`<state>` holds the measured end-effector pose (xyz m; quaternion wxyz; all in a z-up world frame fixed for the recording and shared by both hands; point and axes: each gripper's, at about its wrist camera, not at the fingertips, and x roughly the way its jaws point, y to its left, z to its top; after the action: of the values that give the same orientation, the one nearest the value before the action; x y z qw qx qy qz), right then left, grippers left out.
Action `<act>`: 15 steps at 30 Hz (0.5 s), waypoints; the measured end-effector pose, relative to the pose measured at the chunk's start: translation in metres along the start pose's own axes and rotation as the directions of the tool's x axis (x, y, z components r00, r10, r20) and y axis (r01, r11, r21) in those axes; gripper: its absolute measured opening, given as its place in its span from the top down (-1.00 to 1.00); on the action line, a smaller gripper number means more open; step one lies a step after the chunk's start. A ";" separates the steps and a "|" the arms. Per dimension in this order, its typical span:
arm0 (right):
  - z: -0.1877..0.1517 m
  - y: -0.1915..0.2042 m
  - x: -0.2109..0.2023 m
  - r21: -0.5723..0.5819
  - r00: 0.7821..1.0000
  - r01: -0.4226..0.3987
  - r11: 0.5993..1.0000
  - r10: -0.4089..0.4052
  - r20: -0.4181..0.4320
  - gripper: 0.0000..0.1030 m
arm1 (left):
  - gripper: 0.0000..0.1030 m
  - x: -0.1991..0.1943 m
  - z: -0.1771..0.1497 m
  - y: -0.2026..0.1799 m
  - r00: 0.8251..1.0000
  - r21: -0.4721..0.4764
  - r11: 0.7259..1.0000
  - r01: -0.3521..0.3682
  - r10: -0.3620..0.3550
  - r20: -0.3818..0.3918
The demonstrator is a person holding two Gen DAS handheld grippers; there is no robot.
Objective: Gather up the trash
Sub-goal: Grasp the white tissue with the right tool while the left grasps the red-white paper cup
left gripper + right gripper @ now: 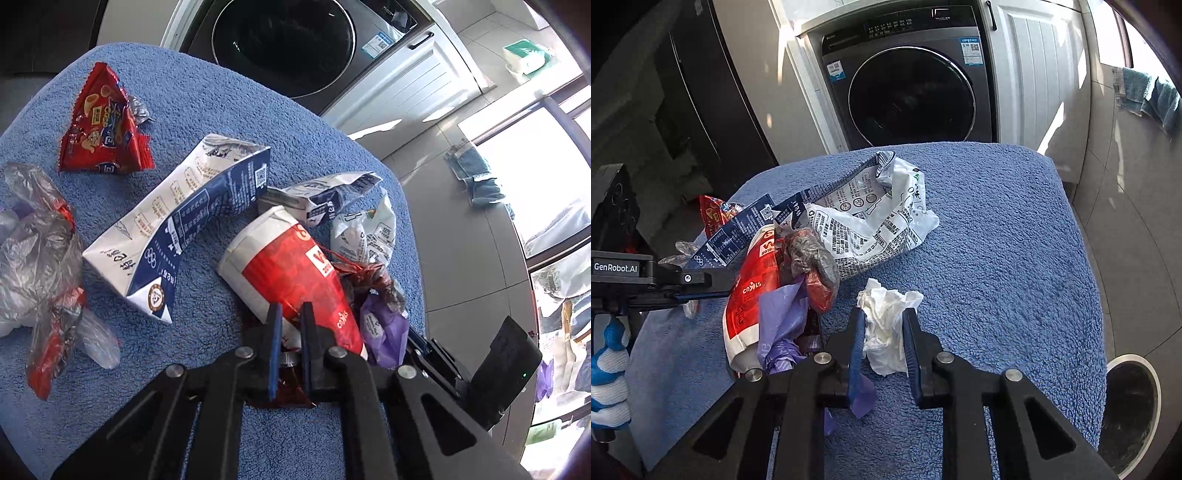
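Trash lies on a blue towel-covered table [207,96]. My left gripper [291,317] is shut on the rim of a crushed red and white paper cup [291,266], which also shows in the right wrist view [753,288]. My right gripper [884,325] is shut on a crumpled white tissue [886,317]. Nearby lie a flattened blue and white carton [177,225], a red snack bag [103,125], a clear plastic bag [37,251], a white printed bag [871,221] and purple plastic [783,317].
A washing machine [908,81] stands behind the table. A round bin [1130,413] stands on the floor at the table's right front corner. The left gripper's body [646,277] reaches in from the left. Blue towels [1148,96] hang at the right.
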<state>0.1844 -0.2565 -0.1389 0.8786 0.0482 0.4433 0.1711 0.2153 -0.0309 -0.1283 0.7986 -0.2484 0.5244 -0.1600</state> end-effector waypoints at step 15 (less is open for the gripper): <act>-0.017 0.005 -0.051 0.018 0.997 0.035 0.999 -0.036 0.071 0.71 | 0.16 -0.034 -0.016 0.000 0.996 -0.040 0.995 0.088 -0.087 0.024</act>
<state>0.1417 -0.2705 -0.1084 0.8962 0.0538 0.4141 0.1498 0.1869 -0.0168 -0.1081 0.7913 -0.2892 0.5073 -0.1812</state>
